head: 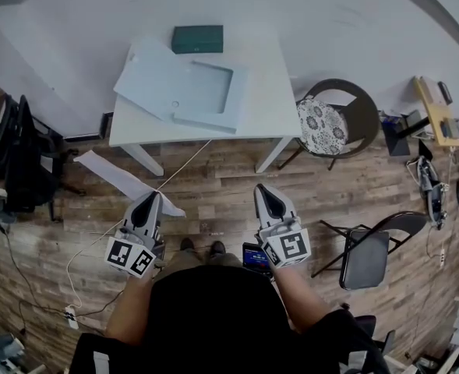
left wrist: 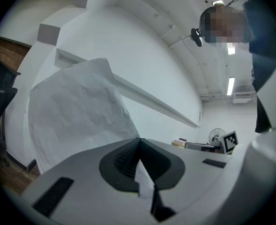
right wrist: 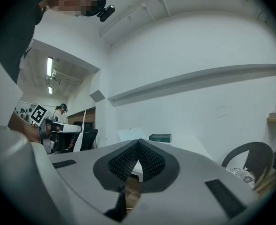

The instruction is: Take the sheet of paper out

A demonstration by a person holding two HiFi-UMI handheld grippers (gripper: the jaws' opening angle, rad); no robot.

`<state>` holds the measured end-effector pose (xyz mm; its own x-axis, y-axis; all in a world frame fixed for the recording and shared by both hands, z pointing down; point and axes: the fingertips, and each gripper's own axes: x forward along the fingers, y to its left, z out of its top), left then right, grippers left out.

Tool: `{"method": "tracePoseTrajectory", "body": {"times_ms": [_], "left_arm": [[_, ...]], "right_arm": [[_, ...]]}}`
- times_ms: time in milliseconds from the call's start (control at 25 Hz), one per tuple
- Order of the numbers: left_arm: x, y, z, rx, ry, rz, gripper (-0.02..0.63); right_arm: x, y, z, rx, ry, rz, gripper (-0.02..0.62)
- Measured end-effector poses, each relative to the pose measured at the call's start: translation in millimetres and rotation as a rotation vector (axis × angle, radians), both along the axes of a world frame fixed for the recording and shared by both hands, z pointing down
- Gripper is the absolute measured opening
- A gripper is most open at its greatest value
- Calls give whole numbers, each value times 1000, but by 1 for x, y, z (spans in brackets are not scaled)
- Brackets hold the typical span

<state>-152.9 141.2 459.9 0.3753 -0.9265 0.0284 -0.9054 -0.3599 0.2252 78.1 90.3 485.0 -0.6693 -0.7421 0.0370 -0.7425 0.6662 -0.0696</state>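
My left gripper [head: 153, 199] is shut on a white sheet of paper [head: 108, 170], which hangs out to the left over the wooden floor, well short of the table. In the left gripper view the creased sheet [left wrist: 77, 111] rises ahead of the jaws, and its edge [left wrist: 145, 179] is pinched between them. A pale blue folder [head: 184, 90] lies open on the white table [head: 264, 123]. My right gripper [head: 265, 190] points at the table with its jaws together and nothing in them; in its own view the tips [right wrist: 138, 140] meet.
A dark green box [head: 198, 39] sits at the table's far edge. A chair with a patterned cushion [head: 323, 125] stands right of the table, a folding chair [head: 365, 259] nearer right, a black chair [head: 19, 162] at left. A white cable [head: 97, 244] runs across the floor.
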Motion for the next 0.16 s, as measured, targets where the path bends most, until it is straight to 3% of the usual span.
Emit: {"method": "tracePoseTrajectory", "body": {"times_ms": [160], "left_arm": [[8,6,2,-10,17,18,0]], "right_arm": [[9,7,4,-13,3,11,9]]}}
